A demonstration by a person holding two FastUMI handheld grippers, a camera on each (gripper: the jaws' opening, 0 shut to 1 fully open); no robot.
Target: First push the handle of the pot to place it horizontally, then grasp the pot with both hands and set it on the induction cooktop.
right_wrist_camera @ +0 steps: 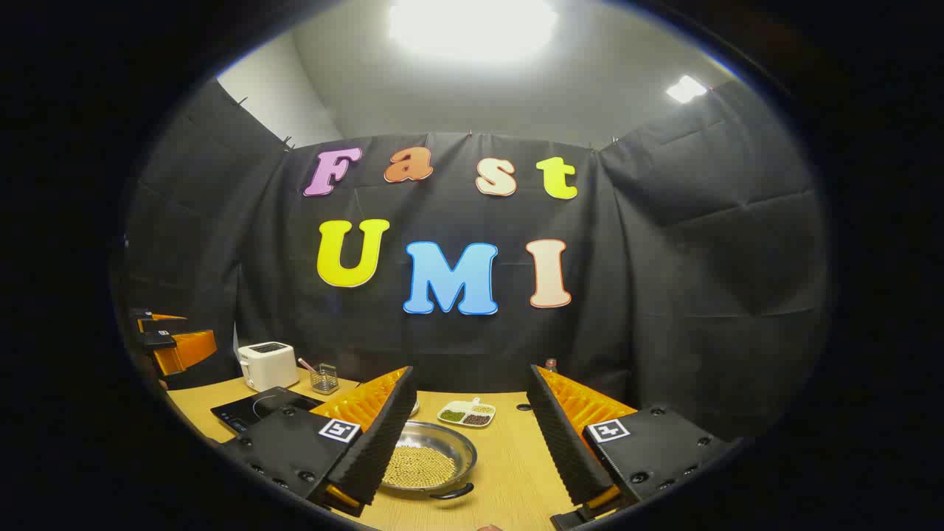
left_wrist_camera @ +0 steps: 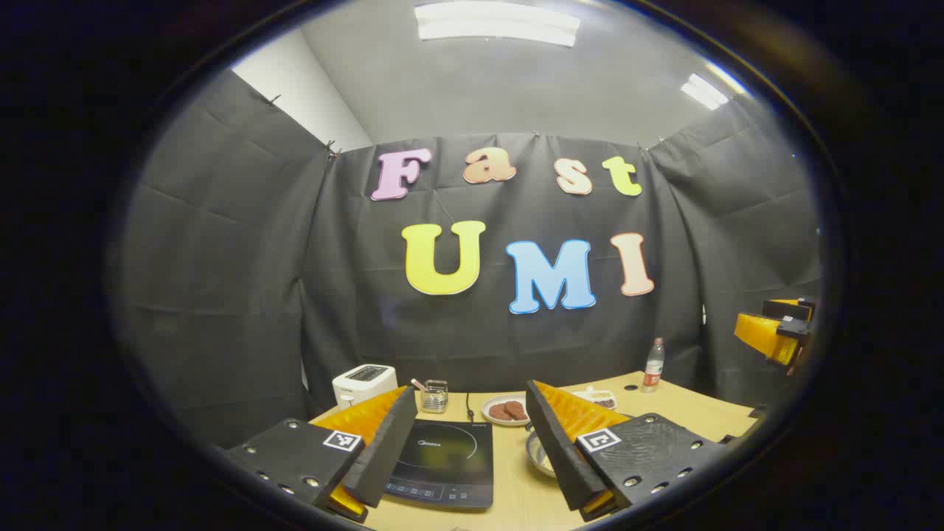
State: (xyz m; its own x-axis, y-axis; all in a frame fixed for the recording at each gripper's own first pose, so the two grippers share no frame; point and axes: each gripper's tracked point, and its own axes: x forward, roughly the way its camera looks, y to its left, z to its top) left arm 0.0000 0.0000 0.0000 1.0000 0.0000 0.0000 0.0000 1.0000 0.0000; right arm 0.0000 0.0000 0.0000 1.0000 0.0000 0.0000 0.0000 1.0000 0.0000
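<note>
Tabletop [right_wrist_camera: 509,472]: pot [right_wrist_camera: 426,463], handle [right_wrist_camera: 451,492] toward camera; both grippers' jaws wide, empty.

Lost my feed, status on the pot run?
Both hand-held grippers, left and right, open, holding nothing. Pot on table, untouched, beside induction cooktop. Nothing on cooktop.

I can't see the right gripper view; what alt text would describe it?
An open gripper hovers above a wooden table, framing a metal pot of small yellowish beans. Behind sit a divided snack dish, an induction cooktop and a white toaster.
</note>
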